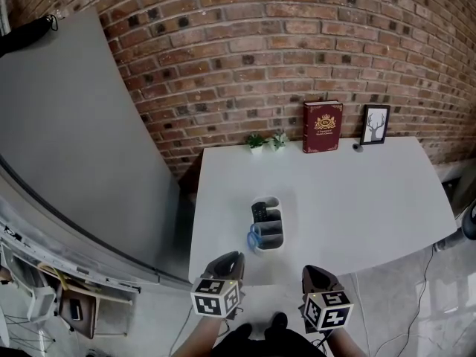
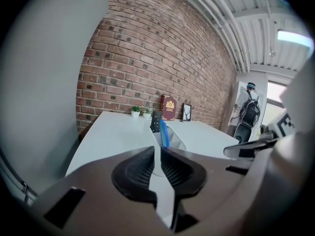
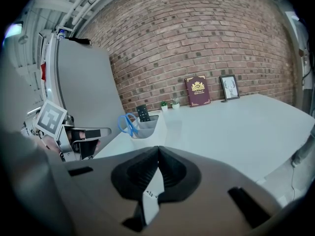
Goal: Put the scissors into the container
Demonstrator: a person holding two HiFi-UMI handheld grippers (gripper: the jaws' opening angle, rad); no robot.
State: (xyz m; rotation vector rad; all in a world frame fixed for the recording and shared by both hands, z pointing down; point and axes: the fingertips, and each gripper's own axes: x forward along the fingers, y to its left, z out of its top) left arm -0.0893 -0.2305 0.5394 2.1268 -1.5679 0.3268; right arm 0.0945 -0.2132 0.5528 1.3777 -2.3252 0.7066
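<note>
Left gripper (image 2: 157,149): fingers a narrow slit apart, with nothing between them and only the white desk (image 1: 357,192) showing through the gap. Right gripper (image 3: 158,149): fingers closed tip to tip, empty. In the head view both grippers are held off the near edge of the desk, clear of everything on it. The scissors (image 1: 255,238) stand in the container (image 1: 279,236), in its near compartment, blades down. Their blue loop handles project above the near-left rim. A black remote-like item (image 1: 259,212) occupies the far compartment. The container sits on the near middle of the desk. A red book (image 1: 322,126) and a framed picture (image 1: 374,124) lean against the brick wall at the far edge.
</note>
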